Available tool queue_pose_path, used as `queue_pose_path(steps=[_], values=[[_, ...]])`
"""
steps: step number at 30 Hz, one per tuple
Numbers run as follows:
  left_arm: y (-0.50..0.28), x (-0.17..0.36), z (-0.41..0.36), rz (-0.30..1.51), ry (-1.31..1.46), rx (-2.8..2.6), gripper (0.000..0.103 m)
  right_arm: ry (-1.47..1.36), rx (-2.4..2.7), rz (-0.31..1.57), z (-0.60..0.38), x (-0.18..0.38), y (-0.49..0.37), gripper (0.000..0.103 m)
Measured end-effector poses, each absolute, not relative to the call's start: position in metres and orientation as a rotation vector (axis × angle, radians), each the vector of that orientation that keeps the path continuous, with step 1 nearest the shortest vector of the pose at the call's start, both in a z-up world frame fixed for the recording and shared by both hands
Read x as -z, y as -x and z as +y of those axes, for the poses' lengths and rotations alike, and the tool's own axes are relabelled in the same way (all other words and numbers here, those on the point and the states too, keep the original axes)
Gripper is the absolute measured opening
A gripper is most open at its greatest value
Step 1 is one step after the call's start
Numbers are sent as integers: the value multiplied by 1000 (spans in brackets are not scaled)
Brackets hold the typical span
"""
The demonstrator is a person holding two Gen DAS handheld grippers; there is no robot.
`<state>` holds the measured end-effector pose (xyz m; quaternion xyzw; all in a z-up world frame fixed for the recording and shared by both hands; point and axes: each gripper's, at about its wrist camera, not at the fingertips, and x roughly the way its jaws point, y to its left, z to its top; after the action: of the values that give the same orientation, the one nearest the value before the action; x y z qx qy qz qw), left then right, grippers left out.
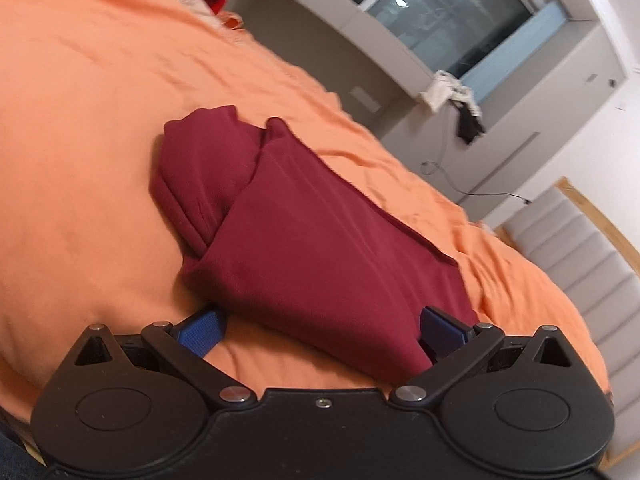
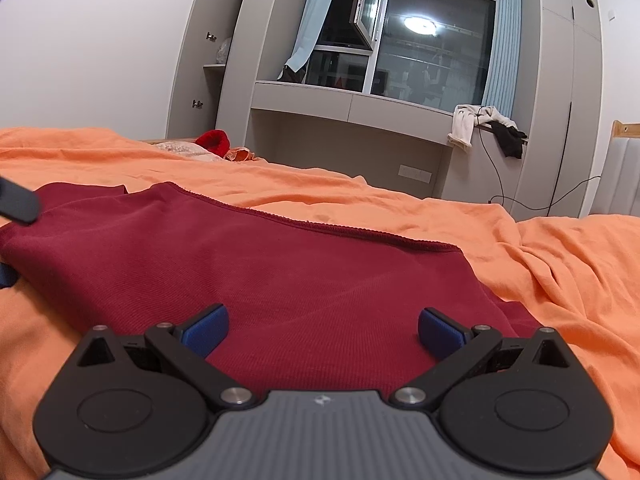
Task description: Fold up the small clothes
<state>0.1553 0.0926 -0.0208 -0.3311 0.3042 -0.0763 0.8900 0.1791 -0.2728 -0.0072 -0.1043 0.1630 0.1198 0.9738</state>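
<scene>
- The dark red garment (image 1: 320, 240) lies folded on the orange bed cover (image 1: 80, 160), filling the middle of the left wrist frame; its near corner reaches down between the fingers of the left tool (image 1: 322, 330).
- In the right wrist frame the same garment (image 2: 280, 272) spreads across the centre and left, its ribbed hem running from upper left toward the right, and its near part lies under the right tool (image 2: 323, 330).
- The left view is tilted, so the bed slopes from upper left to lower right; the right view sits level and low over the bed.
- The left tool is spread wide; its blue pads (image 1: 200, 332) stand on either side of the garment's corner, the right-hand pad close against the cloth, and nothing is pinched.
- The right tool is also spread wide, its blue pads (image 2: 440, 332) over the red cloth and gripping nothing.
- Part of the left tool (image 2: 16, 200) shows at the left edge of the right wrist frame, beside the garment.
</scene>
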Motion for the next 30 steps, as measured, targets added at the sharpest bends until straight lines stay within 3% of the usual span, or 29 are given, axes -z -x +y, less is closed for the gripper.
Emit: queue_pose_path(steps=[5, 16, 27, 30], values=[[-181, 14, 76, 654, 621, 9, 101, 192, -245, 337, -275, 7, -178, 103], [-176, 19, 75, 555, 571, -129, 67, 153, -274, 297, -273, -1, -173, 103], [-173, 19, 74, 547, 590, -171, 51, 234, -300, 293, -247, 2, -171, 103], [-180, 13, 77, 568, 614, -184, 37, 221, -316, 311, -251, -1, -172, 103]])
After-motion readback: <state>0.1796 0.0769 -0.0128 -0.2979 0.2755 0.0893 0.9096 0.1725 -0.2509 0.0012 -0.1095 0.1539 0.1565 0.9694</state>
